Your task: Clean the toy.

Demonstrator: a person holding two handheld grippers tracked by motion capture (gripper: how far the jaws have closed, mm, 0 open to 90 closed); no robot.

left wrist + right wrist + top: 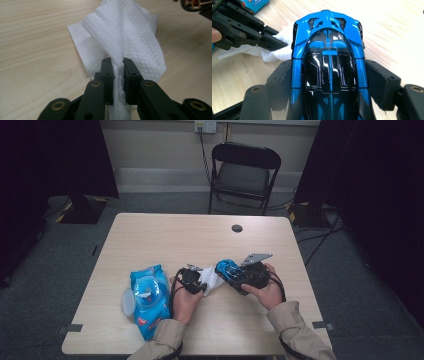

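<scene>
**Toy car and wipe: both clamped, held together over worktop**

Item 1: toy car (329, 67), blue w/ black glossy roof. It sits lengthwise between the jaws of the right hand-held gripper (329, 82); both pads press its flanks, so the jaws stand wide but are closed on the car body. Nose points away from the right gripper view's camera. In the high view the car (229, 268) is held near the front-centre of the worktop (200, 235), just beside the left tool.

Item 2: white wipe (122, 37), embossed texture, bunched. The left hand-held gripper (116, 62) has its jaws pinched on a gathered fold of it; the rest of the sheet fans out beyond the tips and hangs over the wood (contact w/ surface cannot be told). In the right gripper view the wipe (274, 50) touches the car's front-left corner, w/ the left tool's jaw tips just beside the bodywork.

Hands: left hand (186, 300) and right hand (267, 292) each grip their tool, sleeves entering from the near edge.

Surroundings: blue wipes packet (149, 300) lies on the worktop left of the left hand, lid flap open, a white sheet showing at the opening. Round cable hole (237, 228) at the far side. Black folding chair (243, 175) stands beyond the far edge on grey floor.
</scene>
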